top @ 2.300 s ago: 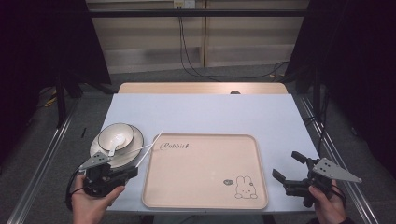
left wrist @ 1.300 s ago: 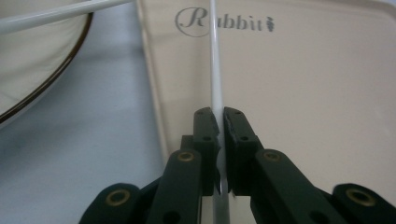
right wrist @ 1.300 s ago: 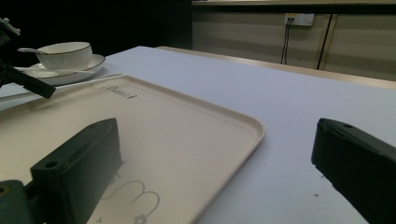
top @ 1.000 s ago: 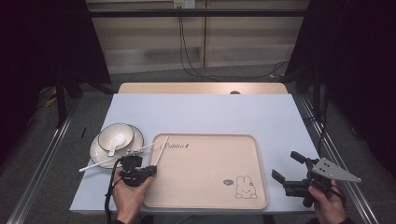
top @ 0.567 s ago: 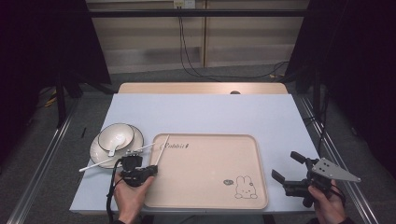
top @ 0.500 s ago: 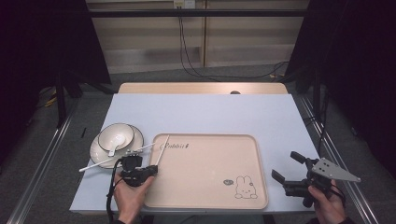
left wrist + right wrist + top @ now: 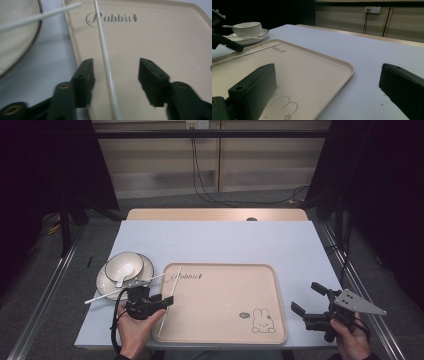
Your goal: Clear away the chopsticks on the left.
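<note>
A beige tray printed with "Rabbit" lies in the middle of the table. One white chopstick lies along the tray's left side. My left gripper hovers over it, open. In the left gripper view the chopstick runs between the spread jaws of my left gripper, nearer the left one. A second chopstick rests across a plate that carries a bowl with a spoon. My right gripper stands open just right of the tray, holding nothing.
The right gripper view looks over the tray toward the bowl and the left gripper. Pale blue table surface stretches behind the tray. Metal rails run along both table sides.
My left gripper moved right, from in front of the plate to the tray's left edge, and has stayed nearly still for the last second. The right gripper has not moved.
</note>
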Demonstrator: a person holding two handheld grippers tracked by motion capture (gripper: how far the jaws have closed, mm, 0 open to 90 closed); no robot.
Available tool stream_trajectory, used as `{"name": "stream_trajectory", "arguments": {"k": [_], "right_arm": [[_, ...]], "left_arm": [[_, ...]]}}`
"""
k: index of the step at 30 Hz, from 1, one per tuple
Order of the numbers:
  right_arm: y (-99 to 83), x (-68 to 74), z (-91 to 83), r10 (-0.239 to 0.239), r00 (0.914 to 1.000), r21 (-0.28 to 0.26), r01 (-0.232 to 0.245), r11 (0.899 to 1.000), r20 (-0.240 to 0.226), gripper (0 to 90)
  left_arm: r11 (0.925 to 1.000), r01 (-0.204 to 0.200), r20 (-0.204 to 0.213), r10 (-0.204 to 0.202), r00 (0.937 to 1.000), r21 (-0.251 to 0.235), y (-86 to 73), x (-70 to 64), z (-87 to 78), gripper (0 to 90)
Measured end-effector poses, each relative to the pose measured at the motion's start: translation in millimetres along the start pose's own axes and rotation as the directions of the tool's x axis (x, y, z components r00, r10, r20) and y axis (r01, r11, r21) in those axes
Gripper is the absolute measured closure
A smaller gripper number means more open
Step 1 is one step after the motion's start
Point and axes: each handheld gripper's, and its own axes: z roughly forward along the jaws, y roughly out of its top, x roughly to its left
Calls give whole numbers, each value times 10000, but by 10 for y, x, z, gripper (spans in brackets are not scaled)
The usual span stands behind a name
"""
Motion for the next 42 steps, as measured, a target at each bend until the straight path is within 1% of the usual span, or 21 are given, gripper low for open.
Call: {"name": "stream_trajectory", "arguments": {"k": [1,2,5,7,10,11,13,15,16,19,20,22,25,28,31,32,34,36,38,41,42], "right_arm": [[0,0,0,0,10000,0,0,10000,0,8],[0,0,0,-3,10000,6,3,10000,-2,9],[3,5,0,19,10000,-20,-19,10000,-2,9],[2,3,2,18,10000,-12,-18,10000,9,9],[2,5,3,34,10000,-14,-34,10000,12,9],[2,5,3,34,10000,-14,-34,10000,12,9],[2,3,4,23,10000,-14,-23,10000,22,9],[2,3,2,36,10000,10,-36,10000,-9,9],[2,3,4,20,10000,-8,-20,10000,29,9],[3,4,7,34,10000,-11,-34,10000,28,9],[3,2,8,19,10000,-17,-19,10000,27,9],[3,3,11,22,10000,-17,-22,10000,24,9],[5,8,14,48,10000,-29,-48,10000,32,9],[4,4,14,12,10000,-23,-12,10000,24,9],[5,7,18,71,10000,-39,-71,10000,63,9],[5,5,17,48,10000,-18,-48,10000,36,9],[6,6,18,47,10000,-35,-47,10000,33,9],[6,6,17,51,10000,-36,-50,10000,44,9],[5,7,17,92,9999,-39,-92,10000,81,9],[5,5,16,71,9999,-24,-71,10000,72,9],[5,4,17,74,9999,-25,-74,10000,78,9]], "left_arm": [[9997,-214,-3,214,9998,-115,4,3,-26,432],[9990,-349,255,356,9990,-262,6,10,-71,410],[9927,-1052,93,1059,9943,-595,-13,21,-188,332],[9896,-1218,355,1248,9916,-772,-28,49,-252,285],[9816,-1582,747,1666,9832,-1068,-70,117,-380,209],[9792,-1702,670,1781,9817,-1103,-79,133,-413,209],[9707,-2013,926,2141,9724,-1311,-108,210,-510,157],[9625,-2240,891,2392,9669,-1531,-129,264,-591,133],[9623,-2299,887,2442,9657,-1455,-134,301,-646,129],[9494,-2771,853,2914,9528,-1479,-147,399,-780,91],[9439,-2925,1052,3100,9449,-1534,-147,446,-822,87],[9374,-3041,1117,3249,9391,-1696,-139,545,-907,74],[9095,-3661,1227,3934,9112,-1972,-135,754,-1025,54],[9121,-3676,1055,3897,9149,-1818,-117,869,-1043,59],[9046,-3966,1135,4153,9026,-1565,-74,971,-1042,64],[8985,-4098,1155,4289,8959,-1573,-54,1003,-1038,52],[8917,-4202,1164,4412,8898,-1682,-11,1080,-1033,50],[8798,-4440,956,4631,8811,-1699,25,1147,-1017,56],[8756,-4575,1082,4754,8731,-1549,74,1213,-987,67],[8736,-4719,1241,4847,8658,-1192,148,1272,-948,95],[8617,-4952,1266,5065,8529,-1109,170,1295,-939,120]]}}
